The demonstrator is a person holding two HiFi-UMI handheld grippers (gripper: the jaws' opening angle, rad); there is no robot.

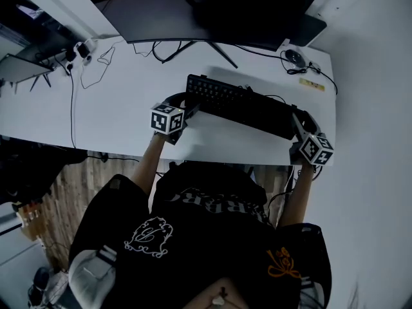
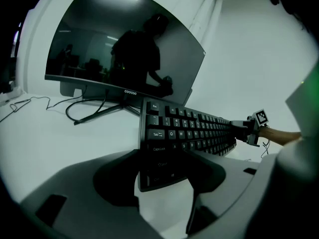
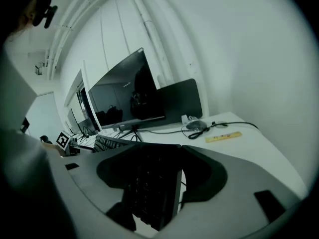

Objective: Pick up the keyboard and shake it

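Desk edges first, from the head view. Near edge of the white desk (image 1: 122, 118) just at 6 o'clock of the left gripper (image 1: 185, 110) and the right gripper (image 1: 297, 129). Right desk edge close at 3 o'clock of the right gripper, pale wall (image 1: 373, 76) beyond. Open bare top toward 9 o'clock of the left gripper, out to loose cables (image 1: 96, 66) well apart. Tighter at 12 o'clock: legs of the monitor stand (image 1: 193, 47) near the back edge of the keyboard (image 1: 241, 105), with the curved monitor (image 1: 206, 5) overhanging. Toward 1 o'clock, well apart, a mouse (image 1: 295, 56) and a yellow strip (image 1: 311, 84).

Keyboard at mid-desk, spanning the gap between the two grippers. Long axis from 10 o'clock to 4 o'clock in the head view, keys facing up, Esc corner at the left end. Possibly raised off the top, going by the shadow beneath; too dim to be sure.

Left gripper clenched on the left short end, pads pressing near the Caps Lock and Shift keys. Right gripper clenched on the right short end, which shows nearly edge-on between the jaws in the right gripper view.
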